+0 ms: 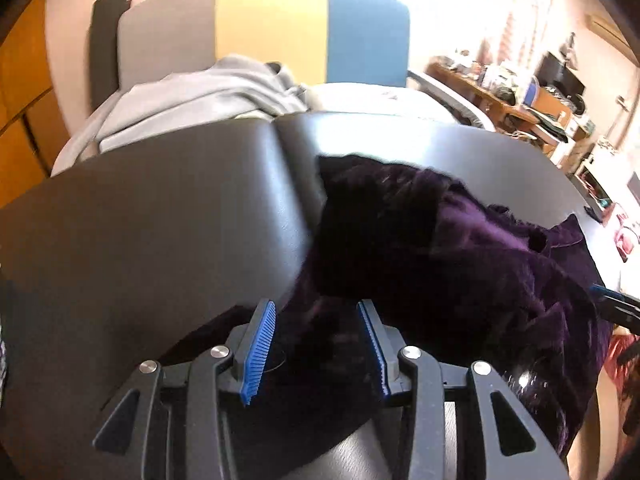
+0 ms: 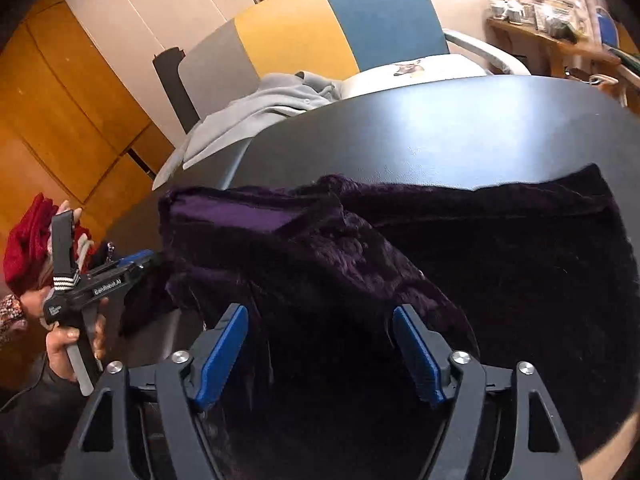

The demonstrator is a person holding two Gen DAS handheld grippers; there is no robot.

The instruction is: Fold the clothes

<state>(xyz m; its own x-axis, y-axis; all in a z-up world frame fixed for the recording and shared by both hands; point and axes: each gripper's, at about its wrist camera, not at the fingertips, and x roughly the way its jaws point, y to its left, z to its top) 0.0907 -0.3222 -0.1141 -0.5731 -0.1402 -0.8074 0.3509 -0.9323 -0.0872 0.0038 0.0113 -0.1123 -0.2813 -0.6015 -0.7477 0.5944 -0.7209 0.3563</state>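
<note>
A: What lies around the purple garment (image 2: 400,272)?

B: It is heaped on the dark table (image 2: 440,128). Beyond the table's far edge, at twelve o'clock, stands a chair (image 2: 340,20) with grey, yellow and blue panels, a grey garment (image 2: 264,100) draped on its seat. Orange cupboards (image 2: 72,100) fill ten o'clock, a cluttered shelf (image 2: 560,32) two o'clock.

A: And the grippers?

B: The right gripper (image 2: 320,344) has its jaws spread over the purple cloth, the pads clear of it. The left gripper (image 1: 316,344) is spread too, with cloth lying between the pads; they do not press it. In the right view it shows at nine o'clock, held in a hand (image 2: 64,344).

A: Anything unclear?

B: The cloth's folds are too dark to read. Something red (image 2: 28,240) behind the hand is cut off.
</note>
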